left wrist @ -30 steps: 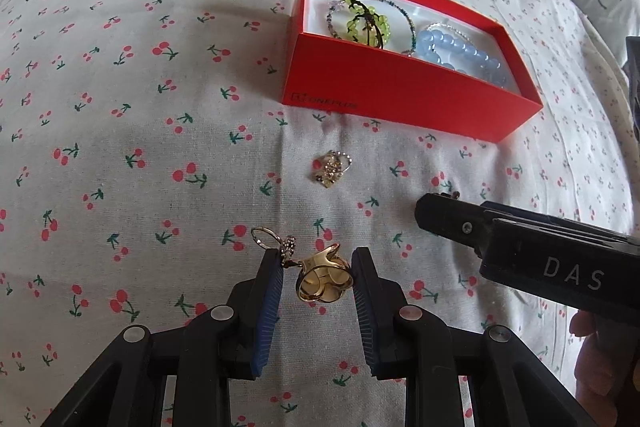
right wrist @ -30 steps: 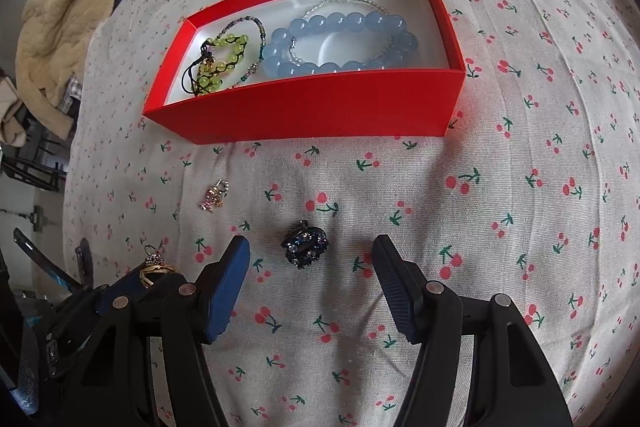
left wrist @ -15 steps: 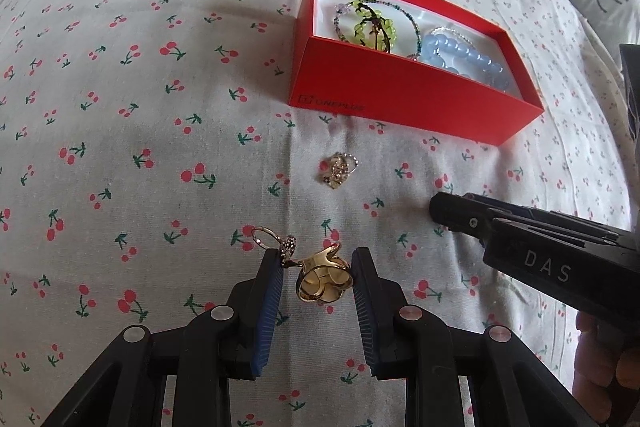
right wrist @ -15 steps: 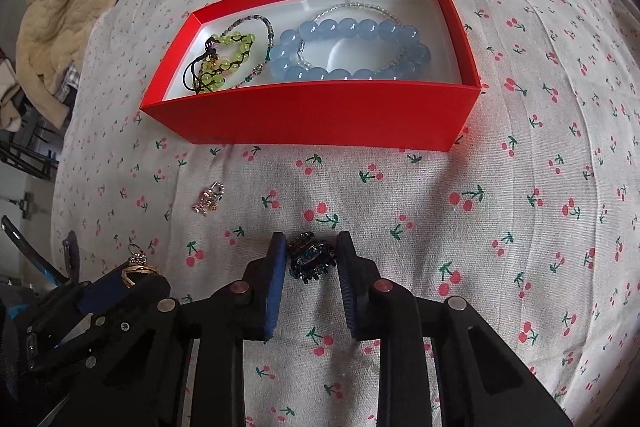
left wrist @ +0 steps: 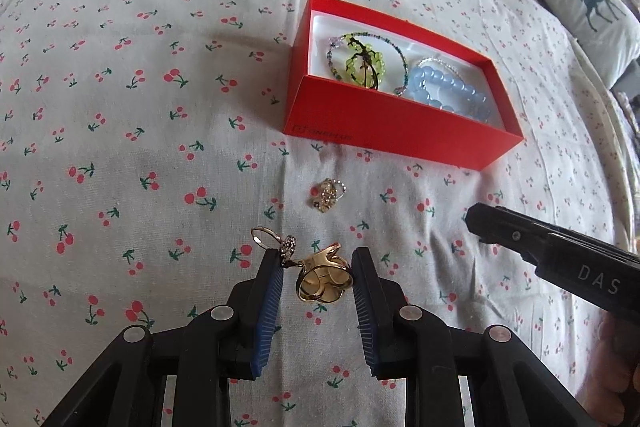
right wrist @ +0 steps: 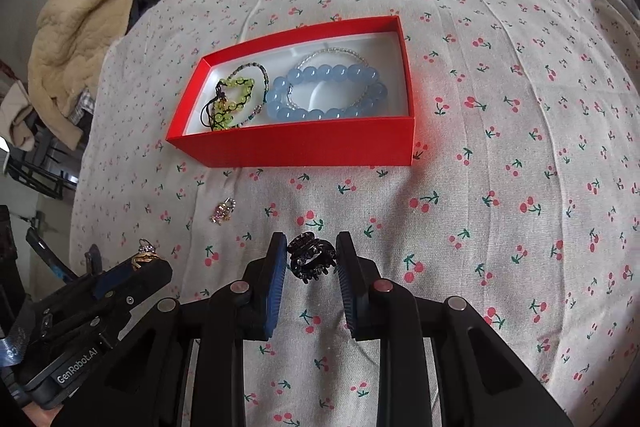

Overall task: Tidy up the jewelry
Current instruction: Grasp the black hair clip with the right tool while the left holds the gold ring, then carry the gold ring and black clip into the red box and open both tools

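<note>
My left gripper is pinching a chunky gold ring, small gem ring hooked alongside. My right gripper is clamping a dark toothed hair claw. Both are hovering above the cherry-print sheet, near the red box.

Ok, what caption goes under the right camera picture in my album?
Right gripper clamps a dark hair claw before the red box of bracelets.
</note>
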Tool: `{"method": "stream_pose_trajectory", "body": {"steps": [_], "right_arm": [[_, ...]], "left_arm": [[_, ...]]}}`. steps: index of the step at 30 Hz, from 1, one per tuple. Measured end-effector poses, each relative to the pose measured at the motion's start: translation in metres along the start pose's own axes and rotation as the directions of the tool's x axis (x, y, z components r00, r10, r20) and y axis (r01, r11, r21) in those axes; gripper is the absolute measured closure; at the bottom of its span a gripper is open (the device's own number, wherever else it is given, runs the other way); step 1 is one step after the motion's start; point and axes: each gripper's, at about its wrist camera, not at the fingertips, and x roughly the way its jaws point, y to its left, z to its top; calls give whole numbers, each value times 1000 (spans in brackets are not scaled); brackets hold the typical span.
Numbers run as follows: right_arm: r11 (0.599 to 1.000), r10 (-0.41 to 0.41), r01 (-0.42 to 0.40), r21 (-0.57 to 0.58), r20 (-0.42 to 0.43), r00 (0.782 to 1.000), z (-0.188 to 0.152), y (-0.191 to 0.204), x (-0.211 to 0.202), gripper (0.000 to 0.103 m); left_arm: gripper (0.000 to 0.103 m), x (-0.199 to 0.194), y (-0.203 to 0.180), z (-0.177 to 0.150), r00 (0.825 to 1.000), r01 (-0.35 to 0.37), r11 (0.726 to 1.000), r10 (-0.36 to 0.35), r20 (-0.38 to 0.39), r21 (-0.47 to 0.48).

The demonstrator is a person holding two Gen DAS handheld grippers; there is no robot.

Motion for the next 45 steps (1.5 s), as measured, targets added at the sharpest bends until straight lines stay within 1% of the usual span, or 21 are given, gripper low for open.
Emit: {"method": "stream_pose_trajectory", "body": {"steps": [6, 12, 17, 22, 28, 32, 37, 41, 43, 45], "right_arm": [[1000, 19, -20, 21, 46, 999, 4, -7, -17, 76], [998, 39, -42, 41, 74, 997, 11, -10, -26, 76], [995, 57, -64, 72, 90, 994, 20, -13, -28, 76], [991, 75, -86, 102, 107, 991, 32, -16, -25, 76], [988, 74, -90, 123, 134, 988, 45, -23, -23, 76], [987, 71, -89, 133, 137, 988, 51, -29, -19, 76], [988, 70, -87, 126, 135, 988, 55, -31, -15, 76], [989, 68, -84, 118, 133, 989, 57, -30, -13, 76], [990, 68, -84, 117, 133, 989, 57, -30, -12, 76], [990, 68, -84, 117, 133, 989, 57, -30, -12, 76]], "left_arm": [[74, -6, 1, 11, 1000, 20, 1000, -19, 22, -18], [74, -10, 1, 25, 999, 38, 999, -37, 40, -32], [74, -7, -1, 45, 994, 81, 996, -77, 77, -42], [74, 3, -7, 64, 989, 118, 992, -114, 93, -43], [74, 20, -14, 80, 988, 113, 993, -109, 114, -30], [74, 33, -15, 88, 990, 89, 995, -84, 112, -37], [74, 45, -15, 93, 992, 72, 996, -67, 108, -44], [73, 46, -18, 94, 992, 55, 998, -50, 120, -37], [71, 43, -19, 94, 992, 50, 998, -46, 121, -31], [61, 37, -21, 92, 990, 50, 999, -47, 131, -19]]}}
